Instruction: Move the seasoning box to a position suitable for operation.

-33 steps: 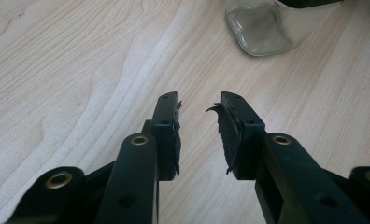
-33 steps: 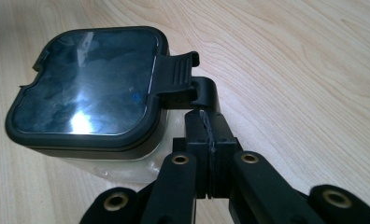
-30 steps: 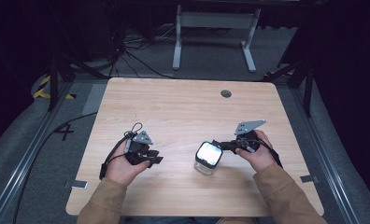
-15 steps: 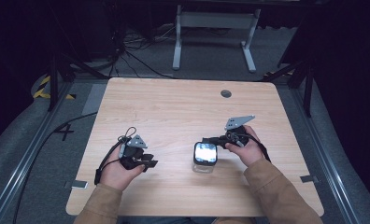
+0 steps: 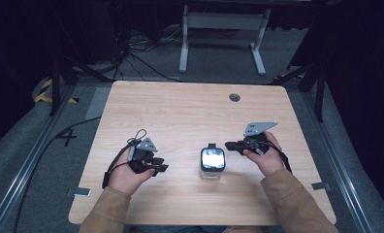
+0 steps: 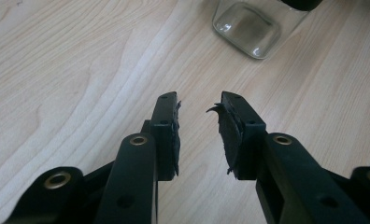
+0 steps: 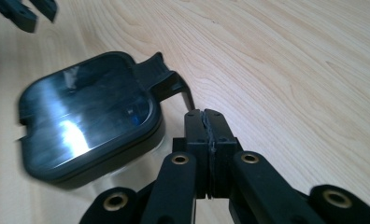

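A clear jar (image 5: 213,167) with a black lid (image 7: 87,116) stands near the front of the wooden desk (image 5: 180,111), between the left gripper (image 6: 199,123), whose jaws stand apart and empty, and the right gripper (image 7: 205,122), pressed together just beside the lid's clasp (image 7: 167,79).

The table (image 5: 180,111) is pale wood with a smooth, faintly satin grain. On it, the jar (image 6: 248,28) has clear, glossy glass walls under a black lid (image 7: 87,116) that looks like polished plastic and throws back the light. The left gripper (image 6: 199,121) and right gripper (image 7: 205,126) are matt black plastic with brass-coloured rivets, the left's pads rough and frayed at the edges.
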### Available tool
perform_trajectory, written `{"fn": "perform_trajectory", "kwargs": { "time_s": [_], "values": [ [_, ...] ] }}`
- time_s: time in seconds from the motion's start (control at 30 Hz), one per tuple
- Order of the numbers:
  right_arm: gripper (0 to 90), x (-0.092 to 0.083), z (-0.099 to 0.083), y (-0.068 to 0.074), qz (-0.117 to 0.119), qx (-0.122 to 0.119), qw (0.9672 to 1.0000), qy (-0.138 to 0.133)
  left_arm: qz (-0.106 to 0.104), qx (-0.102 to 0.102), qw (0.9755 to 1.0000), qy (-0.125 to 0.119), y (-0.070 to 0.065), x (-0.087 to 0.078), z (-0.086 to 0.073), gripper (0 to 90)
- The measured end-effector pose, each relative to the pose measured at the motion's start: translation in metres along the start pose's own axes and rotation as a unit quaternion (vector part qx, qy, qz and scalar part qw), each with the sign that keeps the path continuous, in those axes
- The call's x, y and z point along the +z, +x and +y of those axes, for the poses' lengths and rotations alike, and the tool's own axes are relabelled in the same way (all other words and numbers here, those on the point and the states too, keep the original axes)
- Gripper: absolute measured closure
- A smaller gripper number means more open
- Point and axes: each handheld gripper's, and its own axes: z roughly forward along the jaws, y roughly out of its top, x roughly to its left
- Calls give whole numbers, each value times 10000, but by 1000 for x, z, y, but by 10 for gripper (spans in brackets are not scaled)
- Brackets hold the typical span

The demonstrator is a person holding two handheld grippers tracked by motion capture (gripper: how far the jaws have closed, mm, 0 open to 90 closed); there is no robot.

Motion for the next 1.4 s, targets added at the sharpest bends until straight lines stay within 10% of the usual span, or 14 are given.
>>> {"fn": "perform_trajectory", "kwargs": {
  "time_s": [0.43,0.8,1.4],
  "values": [
    [900,-25,-4,33,251,-119,9995,-124,-496,341,9981,-105,-11,16,27,704],
    [900,6,29,16,386,-20,9987,-330,-510,333,9980,-152,-11,15,29,701],
    [893,27,35,0,579,158,9980,-182,-510,289,9982,-122,-11,17,28,703]
  ]
}}
